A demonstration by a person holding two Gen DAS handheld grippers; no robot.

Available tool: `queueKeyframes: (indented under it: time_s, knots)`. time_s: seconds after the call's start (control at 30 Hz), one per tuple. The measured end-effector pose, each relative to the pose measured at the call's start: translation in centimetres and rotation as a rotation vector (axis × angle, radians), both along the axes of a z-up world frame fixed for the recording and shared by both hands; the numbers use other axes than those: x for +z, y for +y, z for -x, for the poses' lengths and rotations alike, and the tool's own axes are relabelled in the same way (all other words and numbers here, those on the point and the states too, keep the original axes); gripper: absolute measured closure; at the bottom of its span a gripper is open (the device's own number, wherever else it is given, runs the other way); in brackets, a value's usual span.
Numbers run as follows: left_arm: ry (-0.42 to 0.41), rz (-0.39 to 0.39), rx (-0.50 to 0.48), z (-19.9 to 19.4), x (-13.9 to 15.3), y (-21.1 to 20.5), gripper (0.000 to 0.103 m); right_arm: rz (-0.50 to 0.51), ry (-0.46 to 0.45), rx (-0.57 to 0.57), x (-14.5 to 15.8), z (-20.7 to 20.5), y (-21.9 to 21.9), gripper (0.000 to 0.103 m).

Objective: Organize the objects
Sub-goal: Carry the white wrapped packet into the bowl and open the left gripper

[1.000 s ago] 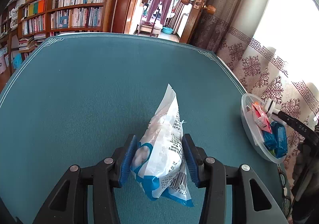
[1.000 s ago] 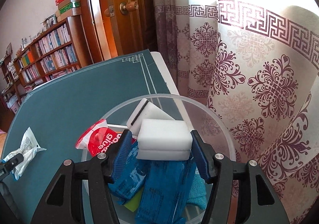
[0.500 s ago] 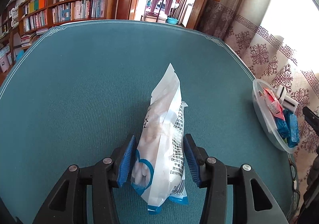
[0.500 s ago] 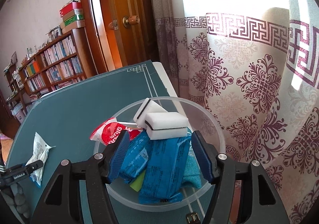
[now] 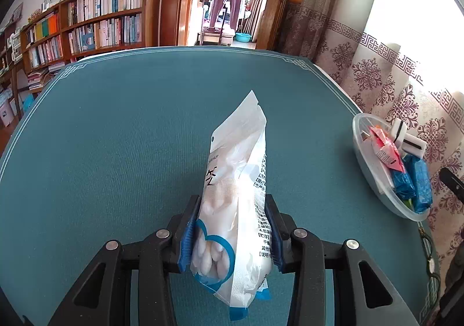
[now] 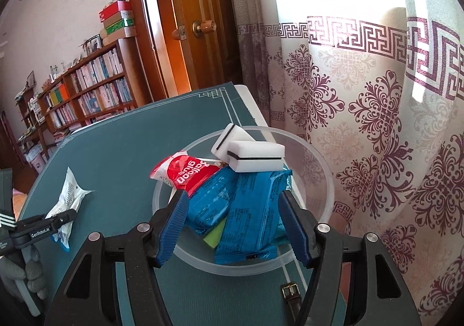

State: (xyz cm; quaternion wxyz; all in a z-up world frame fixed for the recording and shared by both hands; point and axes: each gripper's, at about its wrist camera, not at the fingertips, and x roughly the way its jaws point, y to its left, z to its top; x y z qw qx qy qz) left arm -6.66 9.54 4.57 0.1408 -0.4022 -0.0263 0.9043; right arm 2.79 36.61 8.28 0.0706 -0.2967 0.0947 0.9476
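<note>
A white plastic bag with blue print (image 5: 237, 169) stands on edge on the teal table mat (image 5: 116, 137). My left gripper (image 5: 232, 210) has the bag between its blue pads, which press its sides as the jaws are closing. At the right edge of the table a clear plastic bowl (image 6: 324, 175) holds two white sponges (image 6: 255, 156), a red packet (image 6: 185, 172) and blue packets (image 6: 249, 210). My right gripper (image 6: 233, 201) hovers open over the bowl's near rim, holding nothing. In the right wrist view the left gripper (image 6: 62, 217) and the bag (image 6: 68, 192) show at far left.
A patterned curtain (image 6: 377, 122) hangs close behind the bowl. A strap with a buckle (image 6: 290, 291) lies at the table's near edge below the bowl. Bookshelves (image 5: 87, 24) and a wooden door (image 6: 197, 35) stand beyond the far edge of the table.
The white sponge that sat between the right jaws now lies in the bowl, and the right gripper has drawn back. The left jaws have narrowed onto the bag.
</note>
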Motion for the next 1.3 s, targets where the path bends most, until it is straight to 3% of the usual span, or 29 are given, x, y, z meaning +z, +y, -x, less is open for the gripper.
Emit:
queueKeyframes:
  time_s: [0.27, 0.7, 1.0, 1.3]
  knots:
    - [0.059, 0.005, -0.127, -0.6, 3.0, 5.5, 0.059, 0.015, 0.01, -0.003, -0.3, -1.7, 1.2, 0.038]
    - [0.061, -0.009, -0.33, -1.3, 5.0, 16.5, 0.059, 0.021, 0.007, -0.006, -1.1, -3.1, 3.2, 0.037]
    - [0.035, -0.032, -0.385, 0.0, 4.5, 21.3, 0.059, 0.055, -0.004, -0.011, -1.6, -3.2, 4.1, 0.038]
    - [0.039, -0.033, -0.393, 1.8, 3.5, 23.4, 0.059, 0.076, -0.018, -0.014, -2.3, -2.9, 4.5, 0.038]
